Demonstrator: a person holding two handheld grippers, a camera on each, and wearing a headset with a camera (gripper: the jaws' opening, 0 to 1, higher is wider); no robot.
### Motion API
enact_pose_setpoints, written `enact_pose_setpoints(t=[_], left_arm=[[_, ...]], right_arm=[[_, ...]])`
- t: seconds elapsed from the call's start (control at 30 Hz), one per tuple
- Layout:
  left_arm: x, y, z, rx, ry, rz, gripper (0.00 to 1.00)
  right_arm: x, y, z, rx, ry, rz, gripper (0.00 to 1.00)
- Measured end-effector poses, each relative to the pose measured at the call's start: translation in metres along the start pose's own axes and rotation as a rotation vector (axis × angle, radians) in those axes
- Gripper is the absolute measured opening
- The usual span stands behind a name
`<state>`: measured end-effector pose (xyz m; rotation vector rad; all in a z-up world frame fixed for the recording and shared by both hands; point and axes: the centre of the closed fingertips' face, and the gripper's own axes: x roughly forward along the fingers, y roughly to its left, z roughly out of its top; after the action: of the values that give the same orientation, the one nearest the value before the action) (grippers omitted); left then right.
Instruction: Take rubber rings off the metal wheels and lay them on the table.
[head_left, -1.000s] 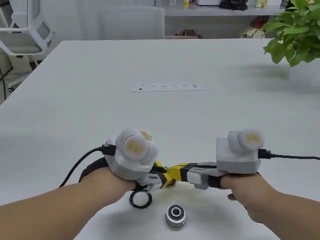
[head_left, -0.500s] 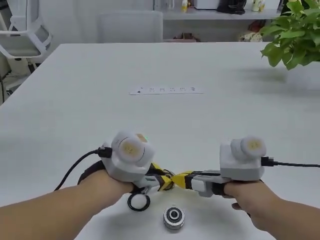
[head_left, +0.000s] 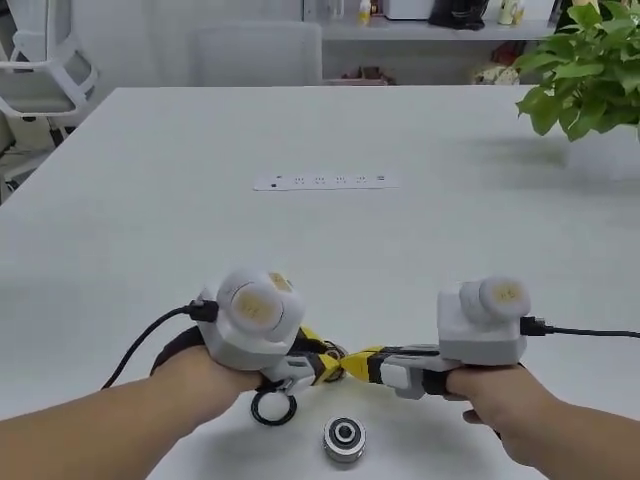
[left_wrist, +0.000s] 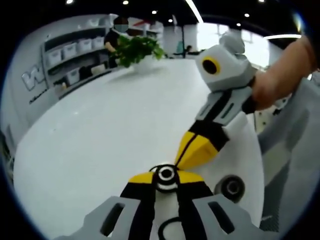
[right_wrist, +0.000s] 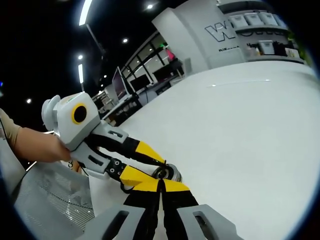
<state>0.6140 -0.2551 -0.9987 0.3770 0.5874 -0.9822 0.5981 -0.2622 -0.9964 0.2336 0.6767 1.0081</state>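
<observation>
Left gripper (left_wrist: 166, 176) was clenched on a metal wheel (left_wrist: 166, 174), which sat between its yellow tips, one tip on each side. The wheel was held above the table (head_left: 420, 230). Right gripper (right_wrist: 161, 184) had its jaws pressed together tip to tip. In the left gripper view, those tips touched the rim of the held wheel from the right, where a thin black rubber band (left_wrist: 156, 168) ran around it. Couldn't tell whether the band was actually pinched. The two grippers met nose to nose, tips touching at the wheel.

A loose rubber ring (head_left: 272, 408) lay flat on the table just under the left gripper's jaws, on the person's side. A second wheel (head_left: 344, 440) sat on the table, near both sets of tips, also on the person's side and apart from the loose ring. A power strip (head_left: 318, 182) lay well ahead of both grippers. A plant (head_left: 585, 70) stood far ahead, off to the right gripper's side.
</observation>
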Motion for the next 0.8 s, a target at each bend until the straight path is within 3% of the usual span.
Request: enact_pose_setpoints(t=[0.4,0.8], left_arm=[[-0.012,-0.015,0.005,-0.001,-0.028,-0.062,0.35],[-0.039,-0.013,0.017,-0.02,-0.085,-0.057,0.4]], right_arm=[[0.0,0.001,0.004,0.008,-0.013,0.009,0.0],[-0.002,0.007,0.013,0.012,-0.044,0.025,0.0]])
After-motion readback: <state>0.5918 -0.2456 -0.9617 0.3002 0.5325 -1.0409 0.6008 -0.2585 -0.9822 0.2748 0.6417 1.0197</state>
